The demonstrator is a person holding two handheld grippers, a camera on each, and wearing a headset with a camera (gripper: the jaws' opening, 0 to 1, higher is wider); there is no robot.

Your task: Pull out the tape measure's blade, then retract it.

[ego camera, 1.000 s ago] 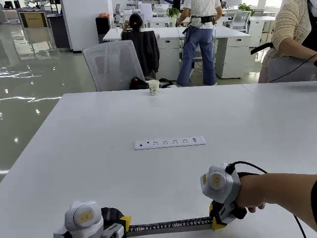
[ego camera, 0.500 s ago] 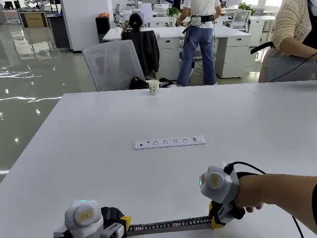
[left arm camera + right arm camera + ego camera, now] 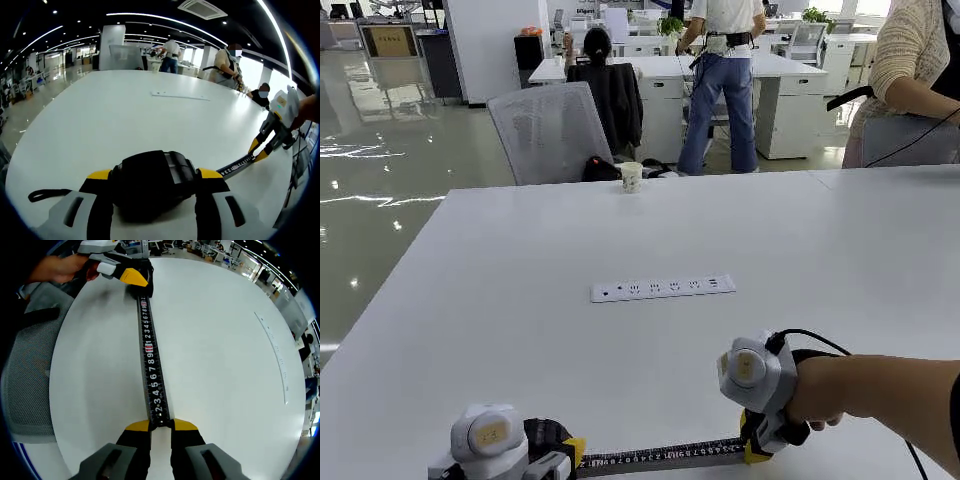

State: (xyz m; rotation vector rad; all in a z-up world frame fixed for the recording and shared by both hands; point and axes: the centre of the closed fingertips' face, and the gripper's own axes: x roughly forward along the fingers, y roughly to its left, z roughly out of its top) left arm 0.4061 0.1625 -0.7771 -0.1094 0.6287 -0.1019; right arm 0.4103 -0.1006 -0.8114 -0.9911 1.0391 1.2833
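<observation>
A black tape measure case (image 3: 152, 182) lies on the white table (image 3: 520, 300), and my left gripper (image 3: 155, 175) is shut on it between its yellow-tipped fingers. The dark numbered blade (image 3: 150, 360) runs flat across the table from the case (image 3: 545, 437) to my right gripper (image 3: 161, 425). That gripper is shut on the blade's end. In the head view the blade (image 3: 660, 457) spans the table's near edge between the left gripper (image 3: 558, 458) and the right gripper (image 3: 755, 450).
A white power strip (image 3: 662, 288) lies mid-table. A paper cup (image 3: 631, 176) stands at the far edge, with a grey mesh chair (image 3: 550, 130) behind it. People stand and sit at desks beyond, and one person (image 3: 910, 80) is at the far right.
My right gripper has drifted slightly left toward the case, still shut on the blade's end. The drawn-out blade looks a little shorter. The left gripper holds still.
</observation>
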